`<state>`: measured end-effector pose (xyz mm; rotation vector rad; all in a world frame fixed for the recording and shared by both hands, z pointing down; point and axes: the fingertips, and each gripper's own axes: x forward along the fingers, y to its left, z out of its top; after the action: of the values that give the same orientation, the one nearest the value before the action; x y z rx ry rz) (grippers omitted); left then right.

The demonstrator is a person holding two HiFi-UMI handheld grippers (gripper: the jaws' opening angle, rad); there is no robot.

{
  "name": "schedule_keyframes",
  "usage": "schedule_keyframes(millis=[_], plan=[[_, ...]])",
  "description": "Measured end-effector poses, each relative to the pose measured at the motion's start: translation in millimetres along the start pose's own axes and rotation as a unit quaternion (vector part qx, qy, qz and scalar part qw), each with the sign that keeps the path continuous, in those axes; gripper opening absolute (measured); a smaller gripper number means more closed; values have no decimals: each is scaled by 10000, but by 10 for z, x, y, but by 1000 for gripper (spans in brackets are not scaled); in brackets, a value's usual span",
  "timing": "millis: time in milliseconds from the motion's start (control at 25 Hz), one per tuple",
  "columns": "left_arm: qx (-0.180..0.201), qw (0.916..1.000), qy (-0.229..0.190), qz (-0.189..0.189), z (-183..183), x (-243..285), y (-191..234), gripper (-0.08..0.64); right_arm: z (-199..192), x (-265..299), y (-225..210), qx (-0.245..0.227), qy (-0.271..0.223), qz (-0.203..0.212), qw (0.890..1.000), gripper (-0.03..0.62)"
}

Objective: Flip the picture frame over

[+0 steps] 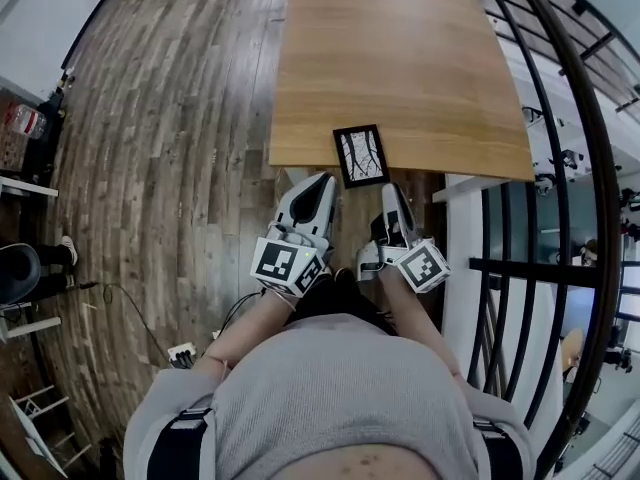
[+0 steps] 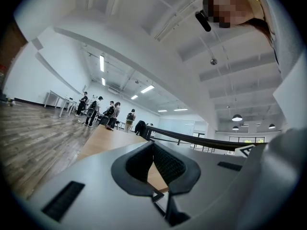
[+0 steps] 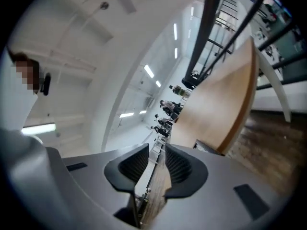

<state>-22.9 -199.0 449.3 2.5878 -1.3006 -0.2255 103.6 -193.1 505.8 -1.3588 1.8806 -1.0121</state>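
Observation:
The picture frame [image 1: 360, 155] is black-edged and lies picture side up at the near edge of the wooden table [image 1: 400, 58], its near end sticking out a little over the edge. My left gripper [image 1: 321, 182] is just in front of and below the frame's left corner; its fingertips meet, with nothing held [image 2: 153, 147]. My right gripper [image 1: 392, 192] is beside the frame's right corner, rolled onto its side. A narrow gap shows between its pads [image 3: 157, 157], and nothing is in it. A dark corner of the frame [image 3: 205, 146] shows at the table's edge.
A black curved railing [image 1: 560, 168] runs close along the table's right side. The wood plank floor [image 1: 170, 148] spreads out to the left, with a cable and socket [image 1: 182, 352] near my feet. Several people [image 2: 103, 111] stand far beyond the table.

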Motion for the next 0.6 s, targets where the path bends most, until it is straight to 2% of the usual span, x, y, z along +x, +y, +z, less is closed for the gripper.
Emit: schedule_keyframes(millis=[40,200,360,600], plan=[[4,10000,27,17,-16,8,19,6,-38,2,-129,207,7,-127,9997,107],[37,9999,118,118,-56,9,123,6,-225,95,-497,1223,-59,-265,9921,196],[-79,9991,244,336,-118,-63,281,6,-448,165,-859,2277,-214,-516,9721,293],[-99,9973,362,631,-179,-198,431,6,-737,316,-1230,2778,-45,-820,9571,305]])
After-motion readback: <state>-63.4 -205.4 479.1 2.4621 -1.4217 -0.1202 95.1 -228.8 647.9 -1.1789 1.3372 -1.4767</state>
